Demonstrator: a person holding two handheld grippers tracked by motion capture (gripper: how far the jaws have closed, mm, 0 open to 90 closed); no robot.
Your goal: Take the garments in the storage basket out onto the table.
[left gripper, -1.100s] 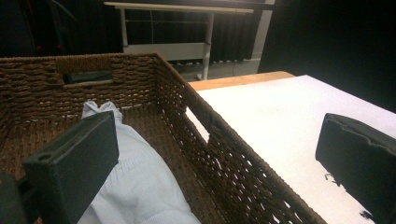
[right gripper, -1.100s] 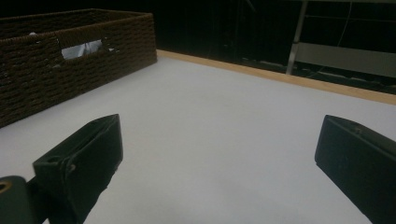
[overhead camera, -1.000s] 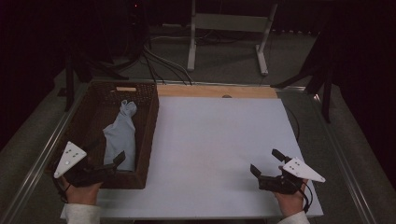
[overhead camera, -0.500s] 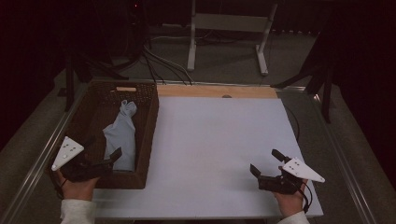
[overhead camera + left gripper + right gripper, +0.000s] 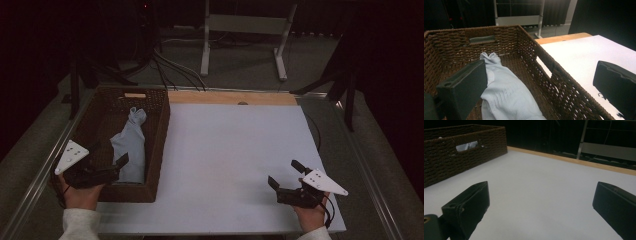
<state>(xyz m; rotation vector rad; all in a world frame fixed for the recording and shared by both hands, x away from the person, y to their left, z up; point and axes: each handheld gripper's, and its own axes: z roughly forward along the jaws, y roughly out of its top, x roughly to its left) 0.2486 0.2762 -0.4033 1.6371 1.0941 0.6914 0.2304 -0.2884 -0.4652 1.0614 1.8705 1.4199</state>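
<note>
Hovering at lower left, jaws spread, over basket (image 5: 158, 145): left gripper (image 5: 106, 163) | lying inside basket, left of frame: pale cloth (image 5: 130, 147), likely soft, light, limp; best pinched mid-fold | resting lower right, jaws spread, empty: right gripper (image 5: 284, 176)

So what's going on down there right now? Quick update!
Left gripper open at the brown wicker basket, jaws astride its near corner. Pale blue cloth lying inside. Right gripper open over white tabletop.

A white counter (image 5: 225, 150) with a wooden strip (image 5: 232, 97) along its far edge carries a brown wicker basket (image 5: 159, 135) at its left.
</note>
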